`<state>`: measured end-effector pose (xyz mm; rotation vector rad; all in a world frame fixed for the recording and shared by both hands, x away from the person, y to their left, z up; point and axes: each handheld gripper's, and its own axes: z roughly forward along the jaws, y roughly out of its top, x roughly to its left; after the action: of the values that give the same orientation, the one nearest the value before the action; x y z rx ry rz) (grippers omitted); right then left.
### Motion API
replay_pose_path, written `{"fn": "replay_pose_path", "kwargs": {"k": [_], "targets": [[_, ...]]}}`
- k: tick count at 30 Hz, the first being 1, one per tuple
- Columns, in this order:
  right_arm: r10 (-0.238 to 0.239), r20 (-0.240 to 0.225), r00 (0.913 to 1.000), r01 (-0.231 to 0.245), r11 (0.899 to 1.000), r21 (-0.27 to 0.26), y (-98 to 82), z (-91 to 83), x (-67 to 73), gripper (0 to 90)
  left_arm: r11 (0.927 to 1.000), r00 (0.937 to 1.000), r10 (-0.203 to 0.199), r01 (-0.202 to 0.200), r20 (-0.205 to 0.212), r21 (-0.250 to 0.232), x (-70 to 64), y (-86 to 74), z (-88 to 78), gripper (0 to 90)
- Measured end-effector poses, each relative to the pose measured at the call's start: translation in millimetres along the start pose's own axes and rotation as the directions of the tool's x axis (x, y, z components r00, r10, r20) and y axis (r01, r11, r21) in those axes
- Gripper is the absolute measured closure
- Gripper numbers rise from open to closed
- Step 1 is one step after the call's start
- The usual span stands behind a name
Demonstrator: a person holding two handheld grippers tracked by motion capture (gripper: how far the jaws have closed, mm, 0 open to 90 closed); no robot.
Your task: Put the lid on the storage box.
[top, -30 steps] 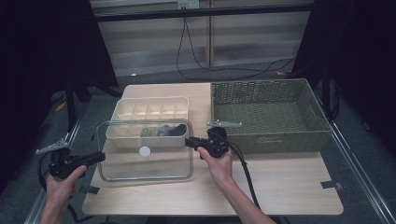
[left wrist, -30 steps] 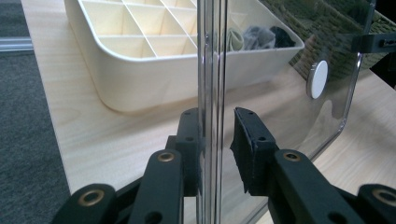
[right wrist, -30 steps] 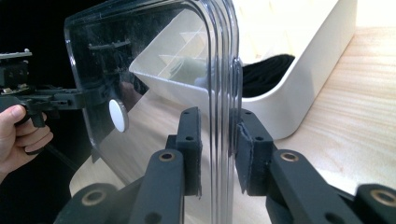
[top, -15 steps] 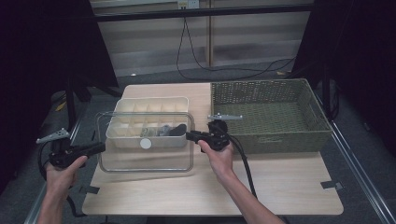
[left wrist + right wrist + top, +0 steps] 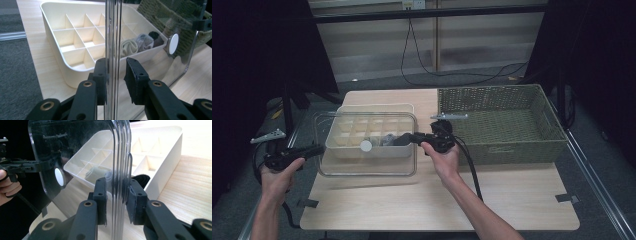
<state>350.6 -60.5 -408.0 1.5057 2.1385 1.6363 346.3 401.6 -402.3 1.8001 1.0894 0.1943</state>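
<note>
A clear plastic lid (image 5: pixel 362 169) with a white round knob (image 5: pixel 366 145) hangs level just above a cream divided tray (image 5: pixel 377 107). My left gripper (image 5: pixel 316 150) is shut on the lid's left rim, which stands between its pads (image 5: pixel 135 75). My right gripper (image 5: pixel 410 138) is shut on the lid's right rim (image 5: pixel 121 170). Rolled socks (image 5: pixel 130 46) lie in compartments along one side of the tray (image 5: pixel 62 30). The other compartments hold nothing. In the right gripper view the left hand and its gripper show through the lid.
A green woven basket (image 5: pixel 512 150) stands at the back right of the wooden table (image 5: pixel 462 200), close beside my right hand. Black cables trail from both grippers. The table's left edge runs under my left hand. Dark floor surrounds the table.
Both hands have risen and carried the lid up and toward the far side, so it now hangs over more of the cream tray.
</note>
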Motion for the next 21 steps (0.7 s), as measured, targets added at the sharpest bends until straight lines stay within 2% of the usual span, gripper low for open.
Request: {"fn": "replay_pose_path", "kwargs": {"k": [7, 13, 16, 21], "targets": [[-0.024, 0.008, 0.9997, 0.024, 1.0, 0.001, 18.4, -0.4, 1.6, 72.6, 1.0, 1.0, 0.009, -0.009, 0.001, -0.001, 2.6, 12.0, 2.1, 71.1], [-0.033, 0.013, 0.9994, 0.033, 0.999, -0.007, 28.8, 1.6, 1.3, 72.9, 0.9998, 0.9999, 0.011, -0.011, -0.013, 0.017, 6.0, 19.6, 6.5, 70.4], [-0.04, 0.015, 0.9991, 0.04, 0.999, -0.01, 35.7, 4.1, 3.6, 73.0, 0.9998, 0.9995, 0.016, -0.016, -0.028, 0.015, 8.7, 24.5, 6.0, 69.7], [-0.05, 0.015, 0.9986, 0.05, 0.999, -0.014, 44.0, 7.0, 3.5, 72.9, 0.9998, 0.9994, 0.017, -0.017, -0.03, 0.008, 10.6, 29.5, 6.2, 69.5]]}}
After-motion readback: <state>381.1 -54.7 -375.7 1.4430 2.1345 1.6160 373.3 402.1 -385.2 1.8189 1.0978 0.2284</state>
